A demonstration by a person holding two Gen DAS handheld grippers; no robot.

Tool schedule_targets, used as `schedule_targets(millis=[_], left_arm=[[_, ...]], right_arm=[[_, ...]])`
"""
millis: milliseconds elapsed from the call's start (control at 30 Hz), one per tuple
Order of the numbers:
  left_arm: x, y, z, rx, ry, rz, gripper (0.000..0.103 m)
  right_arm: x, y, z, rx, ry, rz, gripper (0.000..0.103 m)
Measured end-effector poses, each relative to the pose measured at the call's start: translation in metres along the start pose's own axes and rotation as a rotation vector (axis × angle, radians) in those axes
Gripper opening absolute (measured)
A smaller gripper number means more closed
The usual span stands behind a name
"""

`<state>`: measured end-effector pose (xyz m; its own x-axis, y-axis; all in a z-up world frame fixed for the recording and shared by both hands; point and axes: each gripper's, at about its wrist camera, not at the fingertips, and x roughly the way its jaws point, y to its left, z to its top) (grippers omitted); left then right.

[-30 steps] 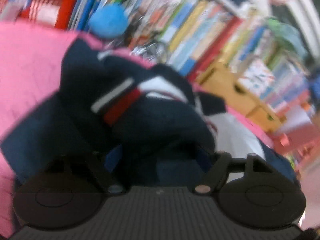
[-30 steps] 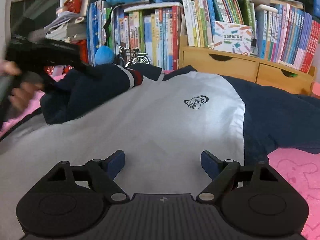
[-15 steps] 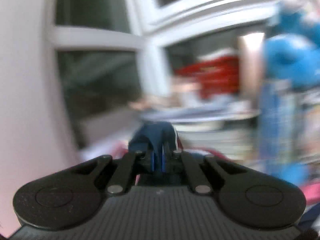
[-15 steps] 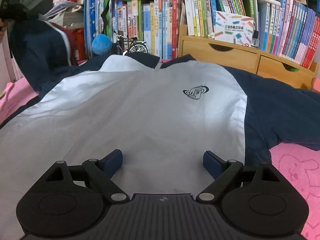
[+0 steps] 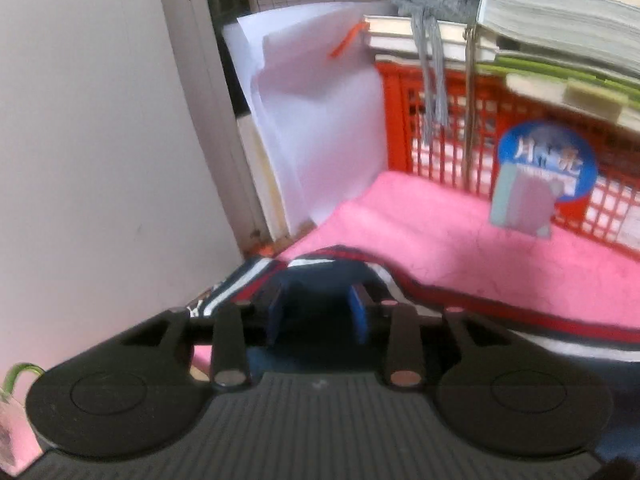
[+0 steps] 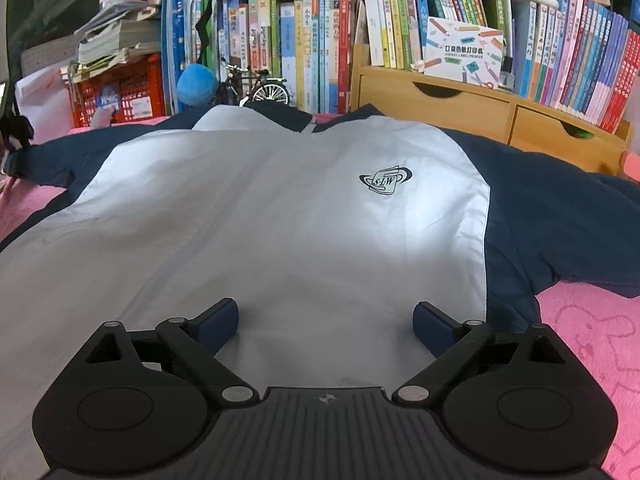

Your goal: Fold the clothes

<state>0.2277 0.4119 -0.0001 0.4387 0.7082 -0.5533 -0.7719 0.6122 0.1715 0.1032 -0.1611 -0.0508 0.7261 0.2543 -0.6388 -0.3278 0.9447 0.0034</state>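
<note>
Jacket (image 6: 280,208) spread flat on pink blanket (image 6: 592,344); right gripper (image 6: 326,316) wide open over its hem, nothing gripped. Left gripper (image 5: 318,312) jaws just opened partway, striped cuff (image 5: 320,276) lying loose between them

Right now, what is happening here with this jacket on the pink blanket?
A person with a gripper in each hand is laying out a navy and white jacket on the pink blanket to fold it. The left gripper is at the striped cuff of one sleeve, stretched out toward the red crate; its jaws have just been opening, with navy cloth between them. The right gripper hovers wide open over the white front, holding nothing. No fold is made yet.
</note>
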Motion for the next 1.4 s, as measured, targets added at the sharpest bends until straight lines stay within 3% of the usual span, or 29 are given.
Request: schedule_targets(millis=[33,100,300,367,567,600,667,700,733,833,900,967,1033,1100,1200,1267,1300,1367,1400], left_arm=[[-0.006,0.000,0.000,-0.008,-0.024,-0.017,0.047],[-0.021,0.002,-0.002,-0.029,-0.059,-0.084,0.054],[-0.085,-0.008,-0.049,0.062,-0.114,-0.411,0.055],[-0.083,-0.018,-0.063,0.116,-0.095,-0.448,0.055],[-0.010,-0.018,-0.045,0.031,0.044,-0.228,0.058],[0.004,-0.018,-0.035,0.033,0.057,-0.147,0.059],[0.024,-0.024,-0.014,0.040,0.101,0.063,0.049],[0.020,-0.026,-0.007,0.021,0.110,0.095,0.039],[0.014,-0.029,-0.002,0.005,0.108,0.098,0.037],[-0.056,-0.036,-0.014,-0.004,-0.069,-0.328,0.038],[-0.109,-0.056,-0.035,0.130,-0.103,-0.577,0.038],[-0.152,-0.083,-0.059,0.245,-0.073,-0.804,0.039],[-0.191,-0.114,-0.087,0.362,-0.043,-0.994,0.040],[-0.208,-0.142,-0.110,0.490,-0.061,-1.054,0.040],[-0.201,-0.178,-0.136,0.657,-0.086,-0.951,0.041],[-0.178,-0.185,-0.136,0.667,-0.183,-0.791,0.048],[-0.166,-0.188,-0.134,0.671,-0.225,-0.698,0.048],[-0.139,-0.198,-0.121,0.666,-0.237,-0.399,0.045],[-0.131,-0.198,-0.113,0.630,-0.198,-0.331,0.033]], right_arm=[[0.000,0.000,0.000,0.000,0.001,0.001,0.096],[0.000,0.000,0.000,0.000,0.000,0.001,0.096],[0.000,0.000,0.000,0.000,0.000,0.000,0.096],[0.000,0.000,0.000,-0.001,0.000,-0.001,0.096],[0.001,0.000,0.000,-0.003,0.001,-0.008,0.098],[0.001,0.000,0.000,-0.001,0.002,-0.009,0.098],[0.002,0.000,0.000,0.002,0.004,-0.013,0.100],[0.002,0.000,0.001,0.003,0.005,-0.015,0.100],[0.002,0.000,0.001,0.004,0.005,-0.015,0.101],[0.002,-0.001,0.001,0.006,0.007,-0.016,0.101],[0.003,-0.001,0.001,0.010,0.009,-0.017,0.102],[0.003,-0.001,0.001,0.011,0.010,-0.018,0.103],[0.003,-0.001,0.001,0.011,0.010,-0.018,0.103],[0.003,-0.001,0.001,0.012,0.010,-0.018,0.103],[0.003,-0.002,0.001,0.012,0.010,-0.017,0.103],[0.003,-0.002,0.001,0.013,0.010,-0.016,0.103],[0.003,-0.002,0.001,0.013,0.010,-0.015,0.103],[0.003,-0.003,0.001,0.014,0.010,-0.014,0.103],[0.003,-0.003,0.001,0.014,0.010,-0.014,0.103]])
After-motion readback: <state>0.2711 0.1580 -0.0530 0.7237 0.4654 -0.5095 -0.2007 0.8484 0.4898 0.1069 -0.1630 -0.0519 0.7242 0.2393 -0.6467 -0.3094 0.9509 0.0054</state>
